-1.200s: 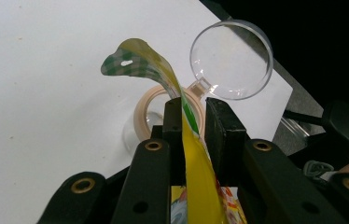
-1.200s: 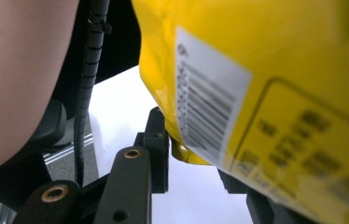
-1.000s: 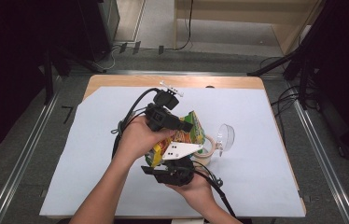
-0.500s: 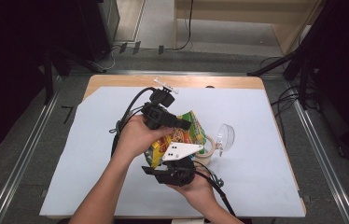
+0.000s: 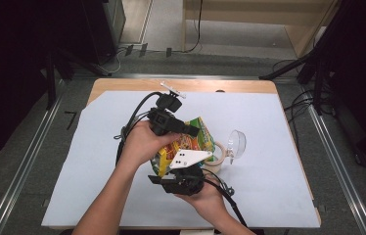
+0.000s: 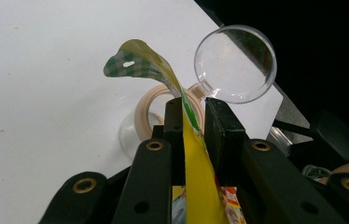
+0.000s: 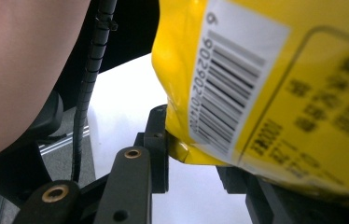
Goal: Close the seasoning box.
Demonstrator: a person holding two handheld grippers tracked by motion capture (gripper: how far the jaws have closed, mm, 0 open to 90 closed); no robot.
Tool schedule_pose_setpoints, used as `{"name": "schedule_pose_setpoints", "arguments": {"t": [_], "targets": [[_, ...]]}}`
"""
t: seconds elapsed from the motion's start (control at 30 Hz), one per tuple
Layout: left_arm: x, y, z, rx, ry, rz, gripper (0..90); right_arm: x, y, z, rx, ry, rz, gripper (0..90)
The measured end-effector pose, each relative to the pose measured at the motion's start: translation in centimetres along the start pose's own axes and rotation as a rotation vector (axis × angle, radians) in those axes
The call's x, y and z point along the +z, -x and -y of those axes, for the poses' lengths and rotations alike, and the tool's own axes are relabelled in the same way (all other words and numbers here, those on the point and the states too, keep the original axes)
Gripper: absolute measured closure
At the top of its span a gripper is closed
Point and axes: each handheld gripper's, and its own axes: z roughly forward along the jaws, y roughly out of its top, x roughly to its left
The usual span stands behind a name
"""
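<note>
Gripping the yellow snack bag (image 5: 187,144) from two ends, the person holds it off the white table cover (image 5: 279,196) near the table's middle, seemingly to pull it open or steady it for pouring.

Nearest, at about six o'clock from the bag, the right gripper (image 5: 180,177) comes up from below; in its own view the jaws sit to either side of the bag's lower corner (image 7: 184,154), beside the barcode, apparently pinching the seam. The far jaw is mostly hidden behind the pack, so I would call that hold likely, not certain.

Farther out, at roughly ten o'clock, the left gripper (image 5: 181,128) reaches over the top. Its jaws are narrowed hard on the upper edge (image 6: 192,122), and the checked flap with the hang hole (image 6: 133,63) curls free above them. That opposed hold suits tearing the seal.

Beyond the bag, at three o'clock, a clear plastic scoop (image 5: 235,143) and a beige tape ring (image 5: 218,157) rest on the cover, probably waiting for the contents.
</note>
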Motion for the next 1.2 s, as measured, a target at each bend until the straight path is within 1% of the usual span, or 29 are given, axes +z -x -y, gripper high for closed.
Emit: {"name": "schedule_pose_setpoints", "arguments": {"t": [0.2, 0.3, 0.33, 0.43, 0.53, 0.6, 0.73, 0.83, 0.9, 1.03, 1.2], "targets": [[-0.02, -0.09, 0.01, -0.012, 0.003, -0.006, 78.7, -0.04, -0.02, -0.06, -0.005, -0.004, -0.002, 70.4], [0.07, 0.06, 0.03, -0.006, -0.003, -0.023, 78.6, 0.04, 0.03, 0.0, -0.003, -0.004, -0.004, 70.3], [0.12, 0.13, 0.05, 0.001, -0.006, -0.037, 78.8, 0.1, 0.12, 0.08, -0.006, -0.005, -0.006, 70.3], [0.18, 0.12, 0.03, 0.0, -0.007, -0.038, 78.9, 0.2, 0.15, 0.34, -0.001, -0.007, -0.004, 70.4], [0.12, -0.02, -0.01, -0.006, -0.001, -0.031, 78.4, 0.04, 0.06, 0.23, -0.002, -0.004, -0.002, 70.4], [0.04, -0.07, 0.0, -0.008, 0.004, -0.025, 78.4, -0.04, 0.02, 0.15, -0.006, -0.003, -0.003, 70.3], [-0.1, -0.01, 0.03, -0.014, 0.008, -0.028, 78.5, -0.09, 0.0, 0.0, -0.012, -0.011, -0.006, 70.3], [-0.27, -0.08, 0.01, -0.015, 0.018, -0.023, 78.5, -0.19, -0.09, -0.09, -0.025, -0.014, 0.002, 70.3], [-0.27, -0.1, 0.02, -0.017, 0.018, -0.039, 78.5, -0.3, -0.05, -0.17, -0.039, -0.017, 0.006, 70.2], [-0.14, -0.12, 0.01, -0.016, 0.005, -0.041, 78.4, -0.18, -0.06, -0.17, -0.026, -0.025, -0.002, 70.2], [0.1, -0.07, -0.01, -0.013, 0.002, -0.037, 78.5, -0.08, 0.06, -0.09, -0.019, -0.03, -0.004, 70.3]]}}
